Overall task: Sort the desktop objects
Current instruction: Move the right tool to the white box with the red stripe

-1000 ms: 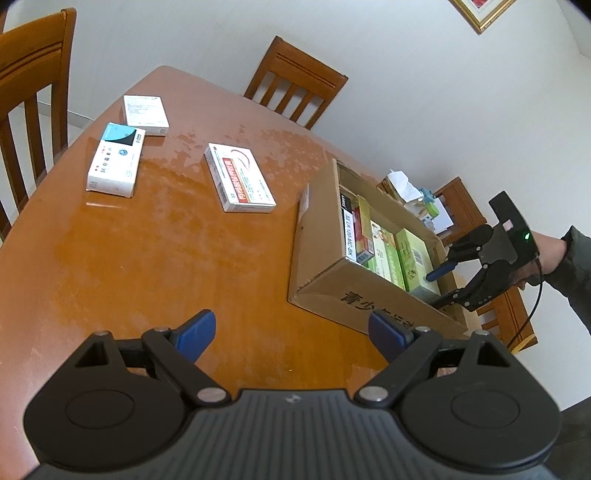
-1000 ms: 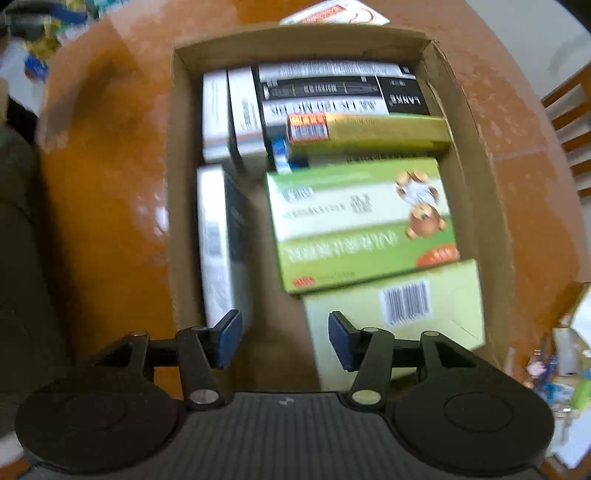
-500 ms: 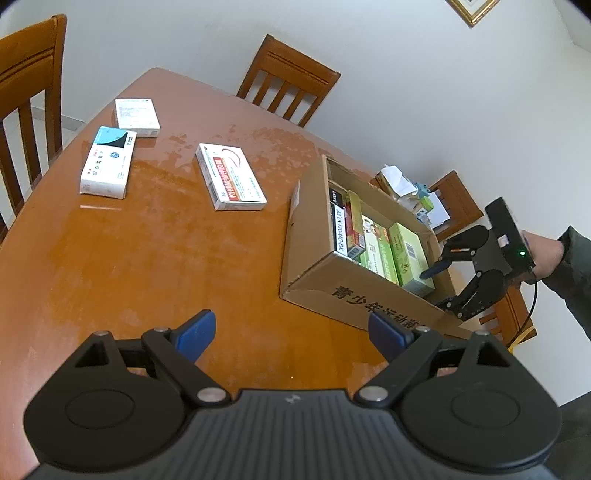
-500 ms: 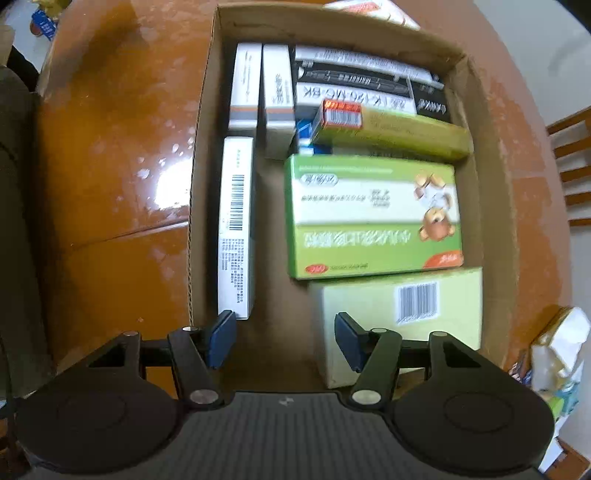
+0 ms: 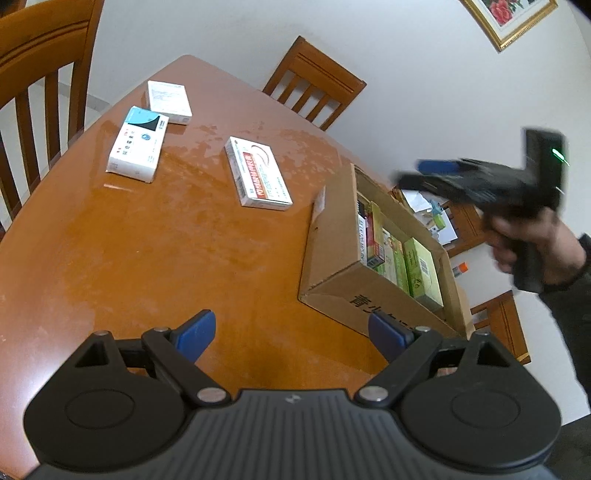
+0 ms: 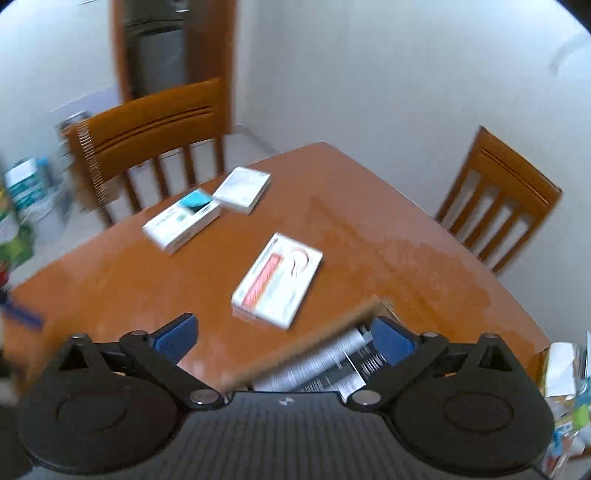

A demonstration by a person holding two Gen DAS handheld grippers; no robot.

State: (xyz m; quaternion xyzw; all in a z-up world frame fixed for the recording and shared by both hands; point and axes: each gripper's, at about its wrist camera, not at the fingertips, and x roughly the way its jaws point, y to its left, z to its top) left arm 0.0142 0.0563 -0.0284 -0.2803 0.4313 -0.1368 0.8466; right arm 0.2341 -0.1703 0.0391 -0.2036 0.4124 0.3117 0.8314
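1. jaws on both tools stand wide apart with nothing between them: the left gripper (image 5: 291, 334) hovers over bare wood at the near edge of the tabletop (image 5: 147, 258), and the right gripper (image 6: 282, 338) is raised above the far end of the cardboard box (image 5: 343, 266).
2. seen from the left wrist, the right gripper is a blurred dark shape up in the air beyond the box, gripped by the person's hand (image 5: 535, 247).
3. the cardboard box sits on the right part of the tabletop, open at the top and packed with upright cartons, among them a green carton (image 5: 421, 267) nearest the front wall.
4. a white box with red lettering (image 5: 258, 177) lies flat on the wood just beside the box's far left corner, not touching it.
5. farther off, near the tabletop's far left edge, lies a white box with a teal and black corner (image 5: 138, 144); a plain white box (image 5: 169, 96) lies just behind it, the two touching or nearly so.
6. wooden chairs stand around the tabletop: one chair (image 5: 314, 85) at the far side and another chair (image 5: 37, 74) at the left.
7. a framed picture (image 5: 509, 18) hangs on the white wall.
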